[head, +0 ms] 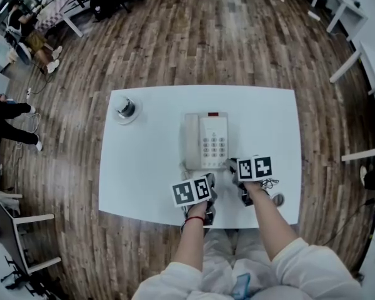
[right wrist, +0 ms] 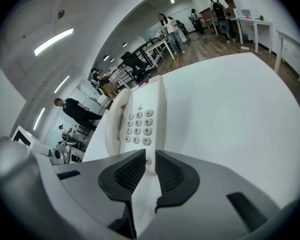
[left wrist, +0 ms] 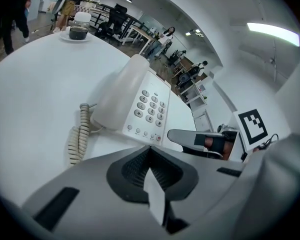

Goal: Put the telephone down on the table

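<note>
At middle of white table (head: 144, 186), we see cream telephone (head: 206, 141) lying flat. Handset (head: 189, 139) seated in cradle on its left side, grey keypad (head: 215, 145) on right half, small red mark (head: 213, 114) at far end. We find right gripper (right wrist: 148, 156) at telephone's near right corner, jaws slightly apart, clamping nothing, near edge showing through gap. Left gripper (left wrist: 150, 151) near telephone's near edge, jaws together, empty. Glass jar on saucer (head: 125, 109) well apart, toward table's far left. Coiled cord (left wrist: 77, 139) bunched by handset's near end.
</note>
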Demonstrator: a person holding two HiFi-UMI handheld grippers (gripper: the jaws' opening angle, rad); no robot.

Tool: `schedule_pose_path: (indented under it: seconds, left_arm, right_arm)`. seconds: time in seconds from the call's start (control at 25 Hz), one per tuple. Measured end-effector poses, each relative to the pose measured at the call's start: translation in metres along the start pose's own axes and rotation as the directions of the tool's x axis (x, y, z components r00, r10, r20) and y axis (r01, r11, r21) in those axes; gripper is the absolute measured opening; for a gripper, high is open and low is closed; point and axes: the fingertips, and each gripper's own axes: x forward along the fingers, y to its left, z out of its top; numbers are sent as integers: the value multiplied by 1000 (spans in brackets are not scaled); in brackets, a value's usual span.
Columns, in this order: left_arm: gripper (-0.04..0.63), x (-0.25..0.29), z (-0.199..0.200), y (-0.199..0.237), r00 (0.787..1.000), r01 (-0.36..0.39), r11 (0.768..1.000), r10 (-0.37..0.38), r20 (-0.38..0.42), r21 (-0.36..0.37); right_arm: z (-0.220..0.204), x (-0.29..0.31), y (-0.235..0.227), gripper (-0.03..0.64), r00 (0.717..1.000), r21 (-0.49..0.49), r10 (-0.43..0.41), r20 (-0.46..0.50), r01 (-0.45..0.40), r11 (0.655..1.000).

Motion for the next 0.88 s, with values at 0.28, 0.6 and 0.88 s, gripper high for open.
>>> schedule_pose_path:
  seconds: [0.28, 0.6, 0.88]
  left_arm:
    - [0, -12, 6, -10, 999, -12, 1000, 11, 32, 20]
    - [0, -26, 8, -24, 998, -12, 999, 10, 64, 41]
    - [0, -47, 16, -45, 995, -7, 996, -2, 98, 88]
  right_arm:
    - [-2, -13, 14, 74, 1000, -61, 28, -3, -29, 998]
    - [3, -37, 26, 63, 997, -102, 76, 13, -74, 992]
    - [9, -62, 47, 55, 992, -169, 123, 31, -116, 979]
